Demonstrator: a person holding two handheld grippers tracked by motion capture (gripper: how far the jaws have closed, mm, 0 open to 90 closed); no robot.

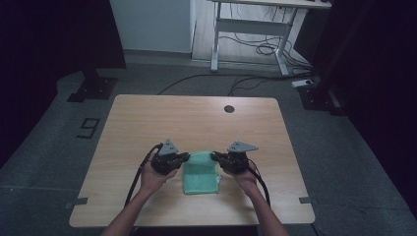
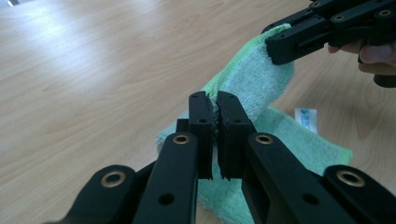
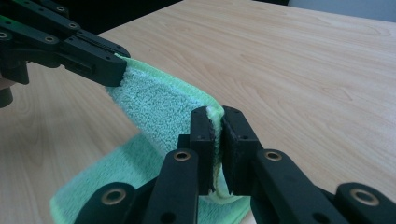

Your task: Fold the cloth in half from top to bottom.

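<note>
Between clamped left gripper [image 2: 216, 100] and right gripper [image 3: 217, 114], green towel [image 1: 200, 172], pinched corners hidden by jaws.

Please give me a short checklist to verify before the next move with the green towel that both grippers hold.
1. Left gripper shut on a corner of the green towel: ok.
2. Right gripper shut on the other corner: ok.
3. Held edge lifted, rest of the towel on the table: ok.
4. Bare table beyond the towel: ok.
5. Lower layer flat, no wrinkles: cannot tell.
</note>
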